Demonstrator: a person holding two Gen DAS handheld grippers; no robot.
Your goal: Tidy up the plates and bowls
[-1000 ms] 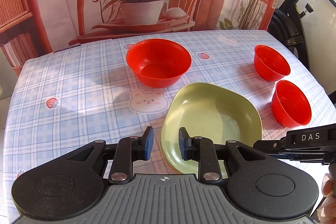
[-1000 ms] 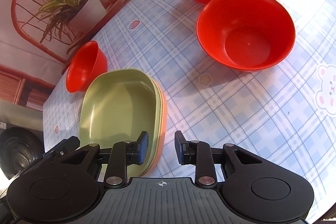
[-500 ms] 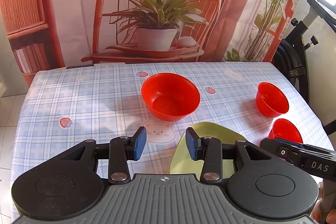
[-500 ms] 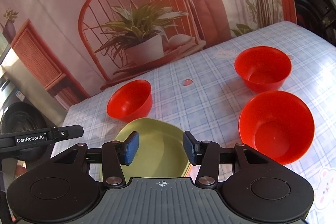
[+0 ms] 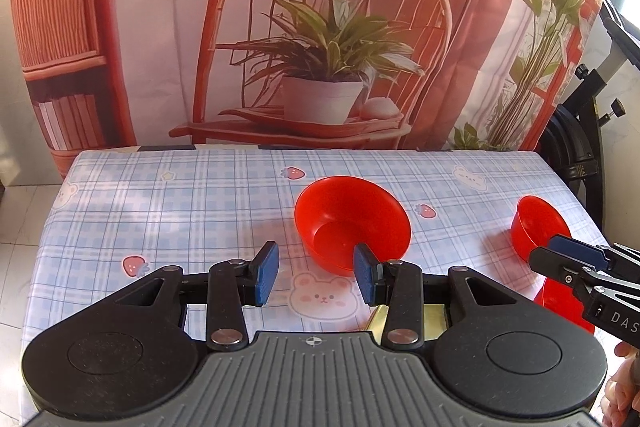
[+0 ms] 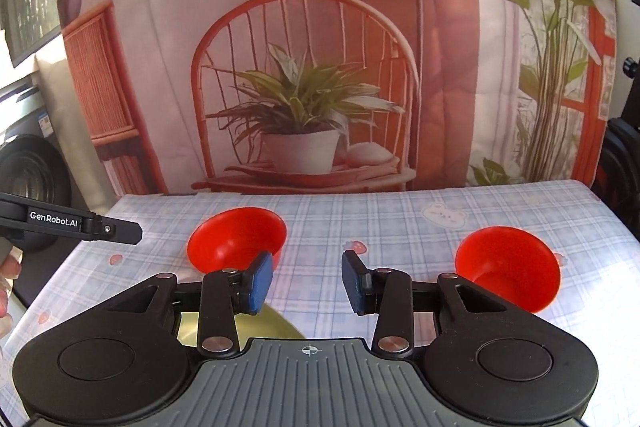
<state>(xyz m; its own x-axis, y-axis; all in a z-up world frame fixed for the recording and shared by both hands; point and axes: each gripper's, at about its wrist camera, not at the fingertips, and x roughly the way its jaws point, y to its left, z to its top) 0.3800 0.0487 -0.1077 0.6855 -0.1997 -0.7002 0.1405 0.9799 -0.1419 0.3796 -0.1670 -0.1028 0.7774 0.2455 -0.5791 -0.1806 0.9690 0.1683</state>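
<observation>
Above the table [image 5: 168,195], both grippers [image 5: 316,277] [image 6: 307,281] hang spread (nothing held); a careless reach could tip a bowl [image 5: 352,223].

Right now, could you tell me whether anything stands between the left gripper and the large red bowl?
Nothing visible does. The left gripper is open, and only bare tablecloth lies between its fingers and the large red bowl just ahead, slightly to the right.

Left tongs [image 5: 316,279] and right tongs [image 6: 307,283] both level, jaws apart, nothing between them
</observation>
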